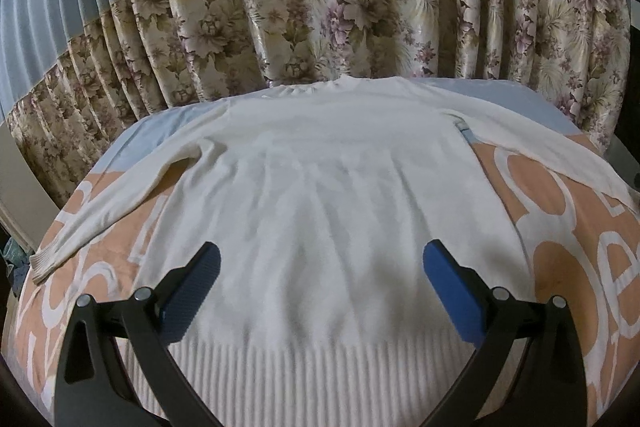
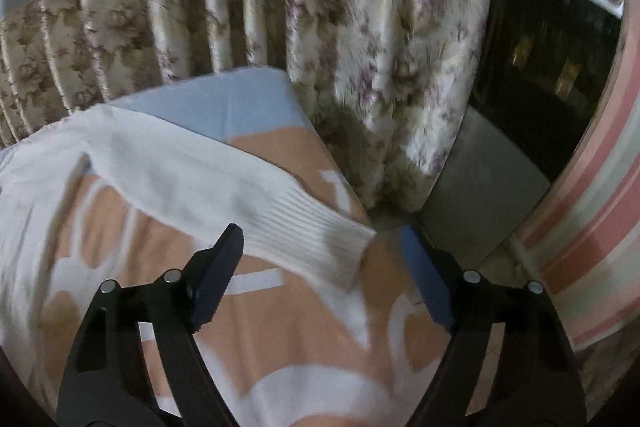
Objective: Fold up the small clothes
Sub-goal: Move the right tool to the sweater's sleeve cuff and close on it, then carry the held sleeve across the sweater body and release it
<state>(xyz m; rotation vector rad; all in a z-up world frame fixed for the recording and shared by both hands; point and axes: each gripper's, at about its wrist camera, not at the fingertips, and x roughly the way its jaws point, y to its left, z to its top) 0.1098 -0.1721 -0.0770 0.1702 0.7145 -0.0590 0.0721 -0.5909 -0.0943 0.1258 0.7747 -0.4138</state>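
Floral curtains [image 1: 320,27] hang behind an orange-and-white bedspread [image 1: 560,227] where a cream sweater [image 1: 320,187] lies flat. Left gripper [image 1: 320,267] hovers wide above its hem; right gripper [image 2: 320,255], also wide, frames the right sleeve cuff [image 2: 320,227]. Pinching the ribbed cuff squarely should fold it inward cleanly.

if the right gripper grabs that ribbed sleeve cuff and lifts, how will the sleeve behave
Probably floppy: the white sweater is soft knit with ripples, so the sleeve should drape and trail below the cuff. It likely feels light. The ribbing should give the open right gripper decent grip, though the cuff may stretch and the sweater may drag across the bedspread.
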